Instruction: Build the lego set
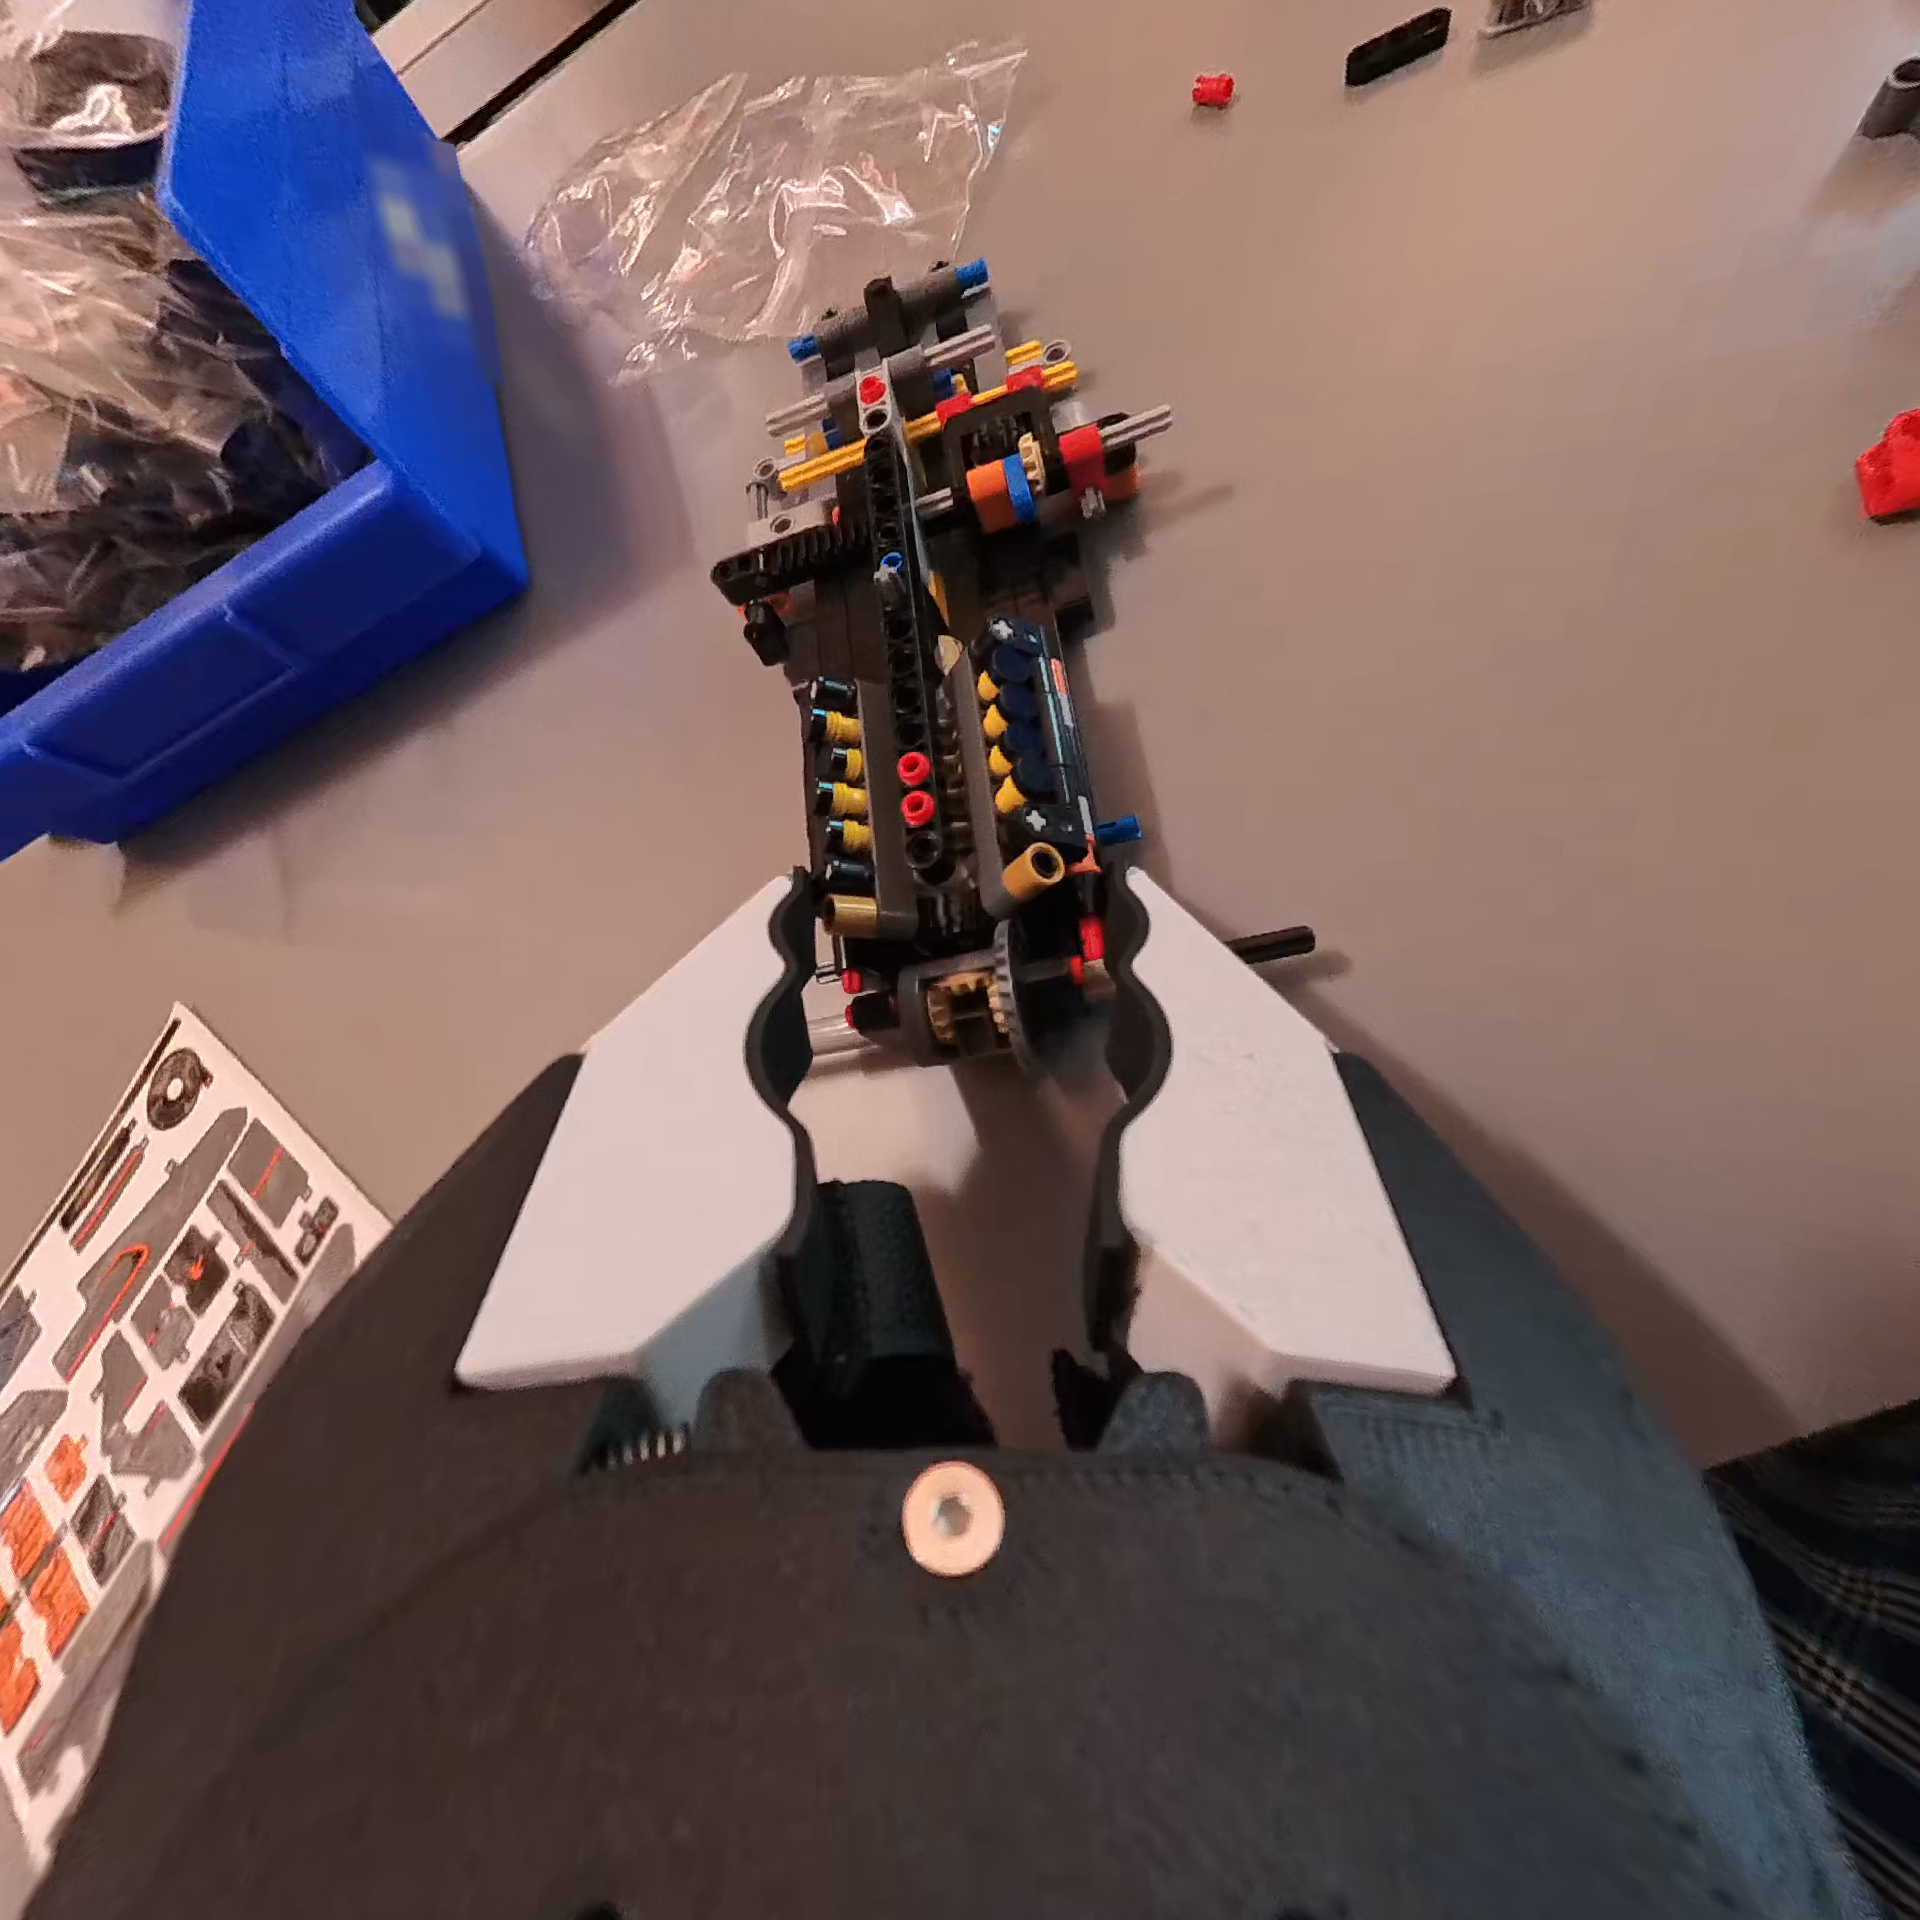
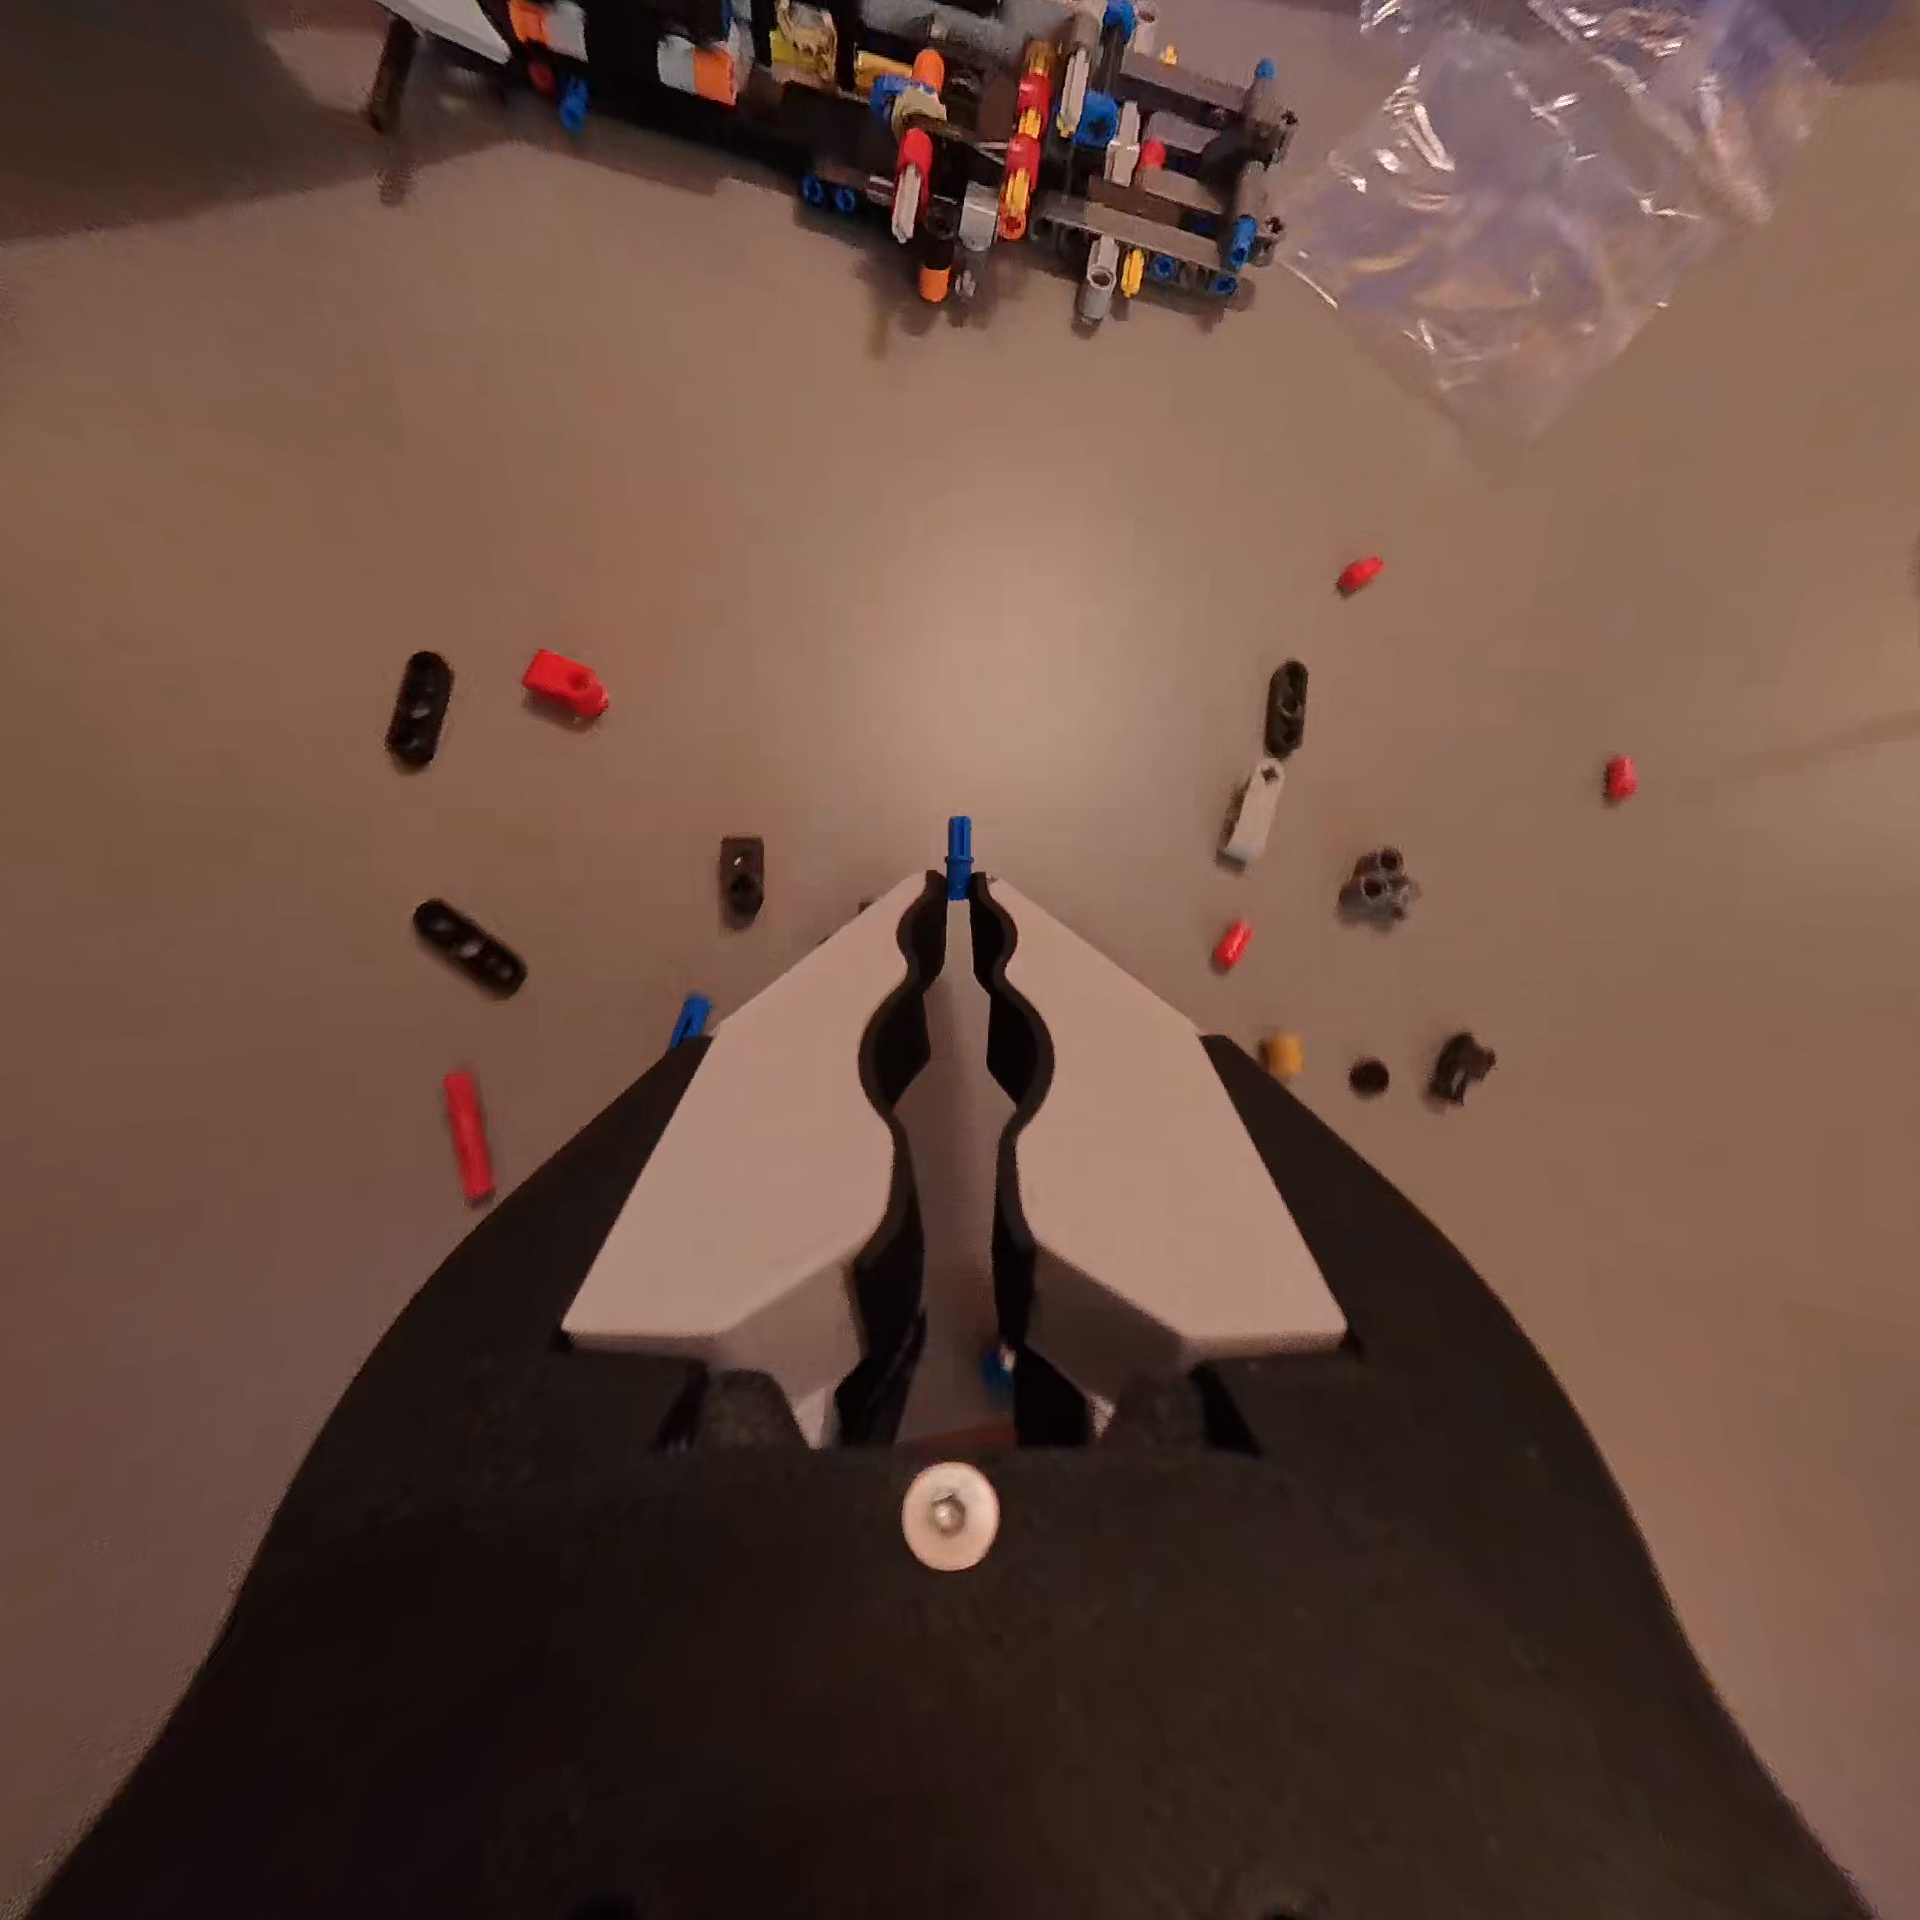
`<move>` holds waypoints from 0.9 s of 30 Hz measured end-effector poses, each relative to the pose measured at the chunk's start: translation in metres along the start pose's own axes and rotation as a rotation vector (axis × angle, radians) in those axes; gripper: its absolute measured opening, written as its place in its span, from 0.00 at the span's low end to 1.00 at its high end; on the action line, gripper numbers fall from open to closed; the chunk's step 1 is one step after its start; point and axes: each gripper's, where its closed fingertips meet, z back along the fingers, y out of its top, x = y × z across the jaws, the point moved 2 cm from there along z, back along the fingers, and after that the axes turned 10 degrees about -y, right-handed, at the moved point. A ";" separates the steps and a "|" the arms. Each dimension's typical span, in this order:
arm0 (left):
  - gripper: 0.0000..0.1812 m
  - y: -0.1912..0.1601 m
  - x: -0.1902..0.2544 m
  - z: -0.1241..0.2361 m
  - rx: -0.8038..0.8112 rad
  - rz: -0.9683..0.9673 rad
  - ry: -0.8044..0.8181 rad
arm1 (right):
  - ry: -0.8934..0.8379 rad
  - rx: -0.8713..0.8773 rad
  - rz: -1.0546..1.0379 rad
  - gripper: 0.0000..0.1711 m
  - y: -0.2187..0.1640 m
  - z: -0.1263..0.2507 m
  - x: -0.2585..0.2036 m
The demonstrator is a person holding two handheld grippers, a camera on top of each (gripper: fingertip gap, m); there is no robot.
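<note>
— So, biggest first: what fills the table (image 1: 1455, 727)?

— On the far left a blue bin (image 1: 343, 416) with clear bags of dark parts inside. Just beside it lies an empty, crumpled plastic bag (image 1: 790, 197), and in front of that the lego chassis (image 1: 925, 665), a long dark frame with yellow, red, blue and orange pins, lying flat on the grey surface. A sticker sheet (image 1: 135, 1299) sits at the near left edge.

— And the left gripper (image 1: 956, 914)?

— Its jaws stand apart on either side of the near end of the chassis, around the gear housing. The dark pads sit right at the sides of the frame, but whether they actually press on it cannot be told from here.

— The right gripper (image 2: 958, 894)?

— Nearly closed, pinching a small blue pin (image 2: 958, 852) at the very fingertips; the pin sticks out forward past them. It is well apart from the chassis (image 2: 935, 135), which shows along the top of the right wrist view with the plastic bag (image 2: 1558, 197) at the upper right.

— Smaller things?

— Loose parts scattered on the table (image 2: 935, 540) around that gripper: a red axle (image 2: 468, 1135) at the left, a red block (image 2: 563, 682), black short beams (image 2: 420, 709), a grey connector (image 2: 1252, 812), a dark grey joint (image 2: 1378, 885), a small yellow bush (image 2: 1282, 1054), and tiny red pins (image 2: 1232, 943).
</note>
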 end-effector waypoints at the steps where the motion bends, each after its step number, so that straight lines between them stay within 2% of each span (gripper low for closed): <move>1: 0.30 -0.001 0.000 0.001 0.004 0.009 -0.004 | 0.007 -0.011 0.015 0.01 0.002 -0.008 0.000; 9: 0.34 0.002 -0.006 0.017 0.069 0.038 -0.047 | 0.081 -0.045 0.035 0.01 0.007 -0.036 -0.005; 18: 0.34 0.027 -0.022 0.029 0.129 0.025 -0.087 | 0.110 -0.015 -0.003 0.11 0.007 -0.032 -0.005; 24: 0.31 0.049 -0.030 0.020 0.124 -0.029 -0.118 | 0.094 0.045 -0.037 0.07 0.010 -0.023 0.004; 27: 0.30 0.052 -0.029 0.008 0.068 -0.066 -0.146 | 0.079 0.077 -0.045 0.07 0.011 -0.020 0.008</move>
